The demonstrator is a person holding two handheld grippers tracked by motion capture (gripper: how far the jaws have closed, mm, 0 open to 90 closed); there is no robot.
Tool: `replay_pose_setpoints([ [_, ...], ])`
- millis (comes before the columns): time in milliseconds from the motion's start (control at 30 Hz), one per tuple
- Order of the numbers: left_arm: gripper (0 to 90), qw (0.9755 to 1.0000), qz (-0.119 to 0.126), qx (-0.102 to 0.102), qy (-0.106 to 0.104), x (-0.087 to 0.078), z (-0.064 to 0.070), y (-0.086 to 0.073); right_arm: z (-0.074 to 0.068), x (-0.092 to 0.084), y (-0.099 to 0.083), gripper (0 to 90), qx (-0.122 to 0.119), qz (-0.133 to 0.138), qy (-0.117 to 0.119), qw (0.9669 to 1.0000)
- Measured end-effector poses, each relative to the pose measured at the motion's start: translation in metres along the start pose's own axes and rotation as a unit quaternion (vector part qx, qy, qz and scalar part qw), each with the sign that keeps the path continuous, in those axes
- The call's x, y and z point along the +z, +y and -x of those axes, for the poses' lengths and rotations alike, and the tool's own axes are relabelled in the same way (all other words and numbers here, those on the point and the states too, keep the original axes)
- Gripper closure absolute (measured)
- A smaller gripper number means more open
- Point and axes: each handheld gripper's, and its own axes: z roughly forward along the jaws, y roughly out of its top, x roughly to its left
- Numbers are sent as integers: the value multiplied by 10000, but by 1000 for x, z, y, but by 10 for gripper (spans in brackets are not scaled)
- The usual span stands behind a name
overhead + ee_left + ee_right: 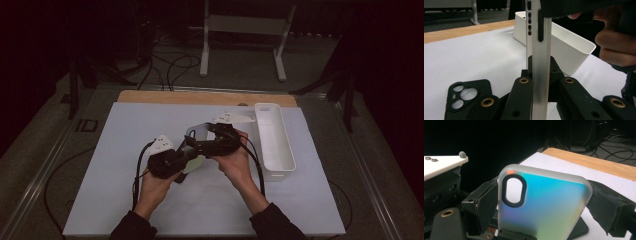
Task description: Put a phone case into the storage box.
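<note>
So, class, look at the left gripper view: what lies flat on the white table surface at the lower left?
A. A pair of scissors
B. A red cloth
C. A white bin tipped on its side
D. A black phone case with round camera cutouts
D: a black phone case with round camera cutouts lies flat on the table, beside the left gripper, which is shut on the upright frosted phone case.

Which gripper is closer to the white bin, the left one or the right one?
Right. The right gripper works just beside the white bin; the left gripper, shut on the translucent phone case, sits farther away.
</note>
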Motion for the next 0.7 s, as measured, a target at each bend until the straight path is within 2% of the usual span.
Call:
replay_pose_setpoints([
  [133,857,10000,-60,-24,32,4,2,-1,-4,1,0,149,-63,41,-88,9999],
  [267,856,9999,-76,-4,69,4,3,-1,-10,3,-1,146,-328,4,-328,9989],
  [433,855,9999,-68,-28,77,4,4,-1,-10,4,-2,154,-262,20,-350,9990],
  [600,854,9999,-70,1,88,4,4,-1,-14,2,-2,159,-460,113,-390,9981],
  [633,845,9999,-92,8,59,4,3,-1,-15,2,-3,160,-471,126,-381,9981],
  [700,752,9999,-139,39,86,4,2,-2,-15,2,-3,160,-505,132,-366,9980],
])
